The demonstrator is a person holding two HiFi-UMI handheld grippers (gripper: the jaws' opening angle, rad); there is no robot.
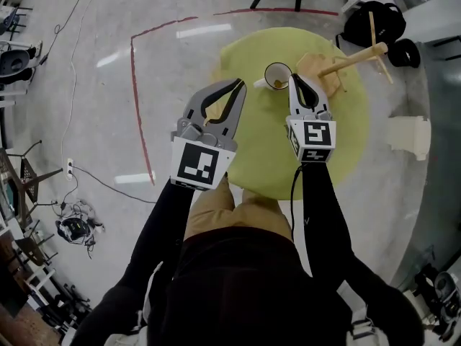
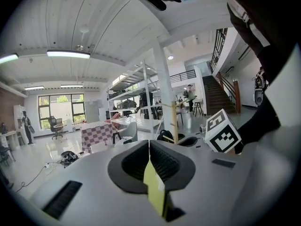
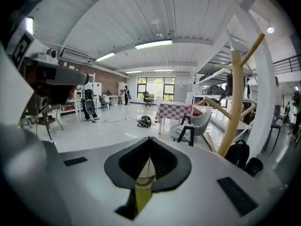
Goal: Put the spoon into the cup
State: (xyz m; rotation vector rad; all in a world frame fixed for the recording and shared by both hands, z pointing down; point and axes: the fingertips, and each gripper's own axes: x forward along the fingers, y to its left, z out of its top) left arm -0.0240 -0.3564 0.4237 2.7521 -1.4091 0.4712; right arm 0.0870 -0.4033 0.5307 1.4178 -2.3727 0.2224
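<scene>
Approach stage: left gripper (image 1: 238, 84) and right gripper (image 1: 294, 78), jaws of both closed on nothing, over bench (image 1: 263, 153) near far-edge cup (image 1: 277, 75); spoon unseen; next, probably find it and open jaws.

Yellow-green table (image 1: 268, 161), white cup (image 1: 268, 72), red floor line (image 1: 133, 85).
</scene>
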